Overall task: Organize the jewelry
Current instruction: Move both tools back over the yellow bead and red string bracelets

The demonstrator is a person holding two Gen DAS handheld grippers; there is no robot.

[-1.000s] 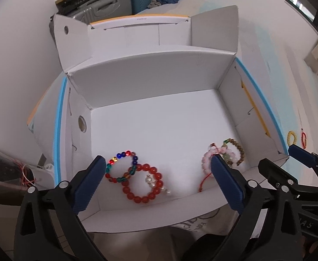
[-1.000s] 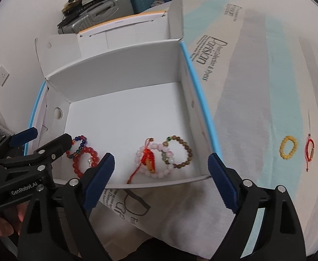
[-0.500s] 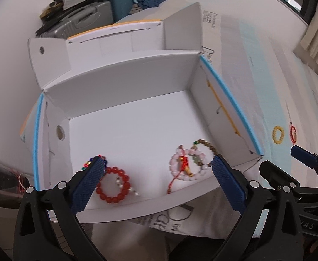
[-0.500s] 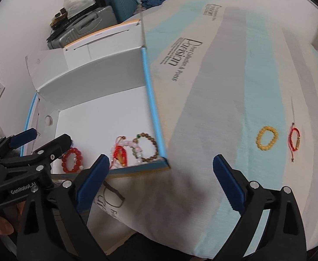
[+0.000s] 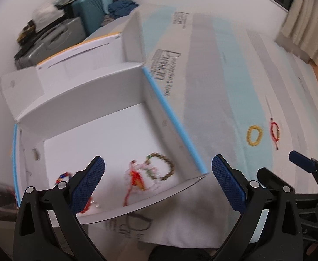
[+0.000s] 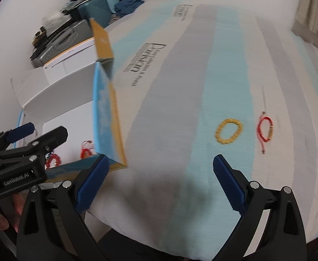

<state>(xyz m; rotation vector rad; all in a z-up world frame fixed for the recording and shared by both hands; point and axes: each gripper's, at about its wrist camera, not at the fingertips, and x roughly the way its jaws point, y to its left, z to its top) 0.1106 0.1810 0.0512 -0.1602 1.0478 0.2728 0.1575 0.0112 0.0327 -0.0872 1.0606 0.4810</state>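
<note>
Meanwhile, both grippers swing from the white box (image 5: pixel 106 128) toward 2 bracelets left on the mattress (image 6: pixel 180 87). The right gripper (image 6: pixel 159 184), jaws just widened and empty, should straddle the yellow bracelet (image 6: pixel 228 131) squarely, clear of the red cord bracelet (image 6: pixel 266 130). The left gripper (image 5: pixel 158 184) gapes empty.

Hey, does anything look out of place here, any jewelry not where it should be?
Yes. A yellow bead bracelet and a red cord bracelet lie loose on the striped bedcover, well outside the white box that holds the other bracelets. Nothing looks spilled or damaged.
</note>
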